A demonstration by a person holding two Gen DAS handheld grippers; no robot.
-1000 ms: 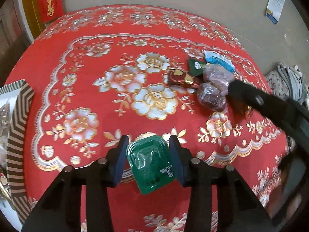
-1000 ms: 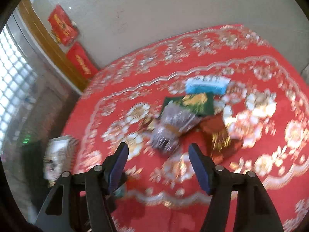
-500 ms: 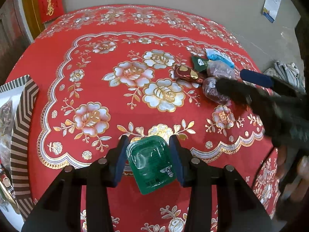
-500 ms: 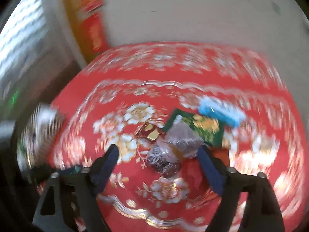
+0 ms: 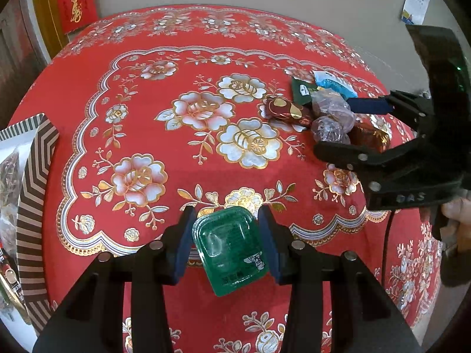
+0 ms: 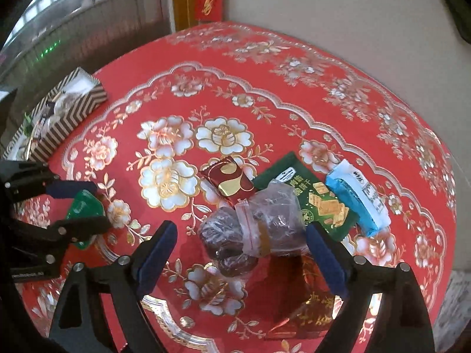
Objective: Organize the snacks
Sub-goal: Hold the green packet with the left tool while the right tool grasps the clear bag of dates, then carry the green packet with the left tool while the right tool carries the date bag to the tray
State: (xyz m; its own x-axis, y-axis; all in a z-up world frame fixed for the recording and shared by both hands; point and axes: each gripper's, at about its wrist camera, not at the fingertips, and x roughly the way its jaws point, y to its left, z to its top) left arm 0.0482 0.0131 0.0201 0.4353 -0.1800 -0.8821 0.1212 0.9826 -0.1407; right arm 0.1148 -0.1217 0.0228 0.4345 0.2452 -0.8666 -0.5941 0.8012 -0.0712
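My left gripper [image 5: 226, 220] is shut on a green plastic snack cup [image 5: 229, 250], held above the near side of the red floral tablecloth [image 5: 88, 88]. The same cup [image 6: 84, 206] shows in the right wrist view inside the left gripper [image 6: 97, 206]. My right gripper [image 6: 240, 232] hovers over the snack pile with its jaws opening; two clear bags of dark snacks [image 6: 256, 229] lie between the pads, untouched. Around them lie a red-gold packet [image 6: 229, 181], a green cracker packet [image 6: 321, 203], a blue packet [image 6: 357, 197] and a red foil packet [image 6: 306, 294].
A striped box [image 5: 32, 194] with snacks inside stands at the table's left edge; the right wrist view also shows the box [image 6: 67, 111]. A wall runs behind the round table. A person's hand [image 5: 456, 214] holds the right gripper [image 5: 335, 126] at the right.
The right gripper rolled, came in lower over the snack pile, and its jaws spread wider around the clear bags. The left gripper kept still with the green cup.
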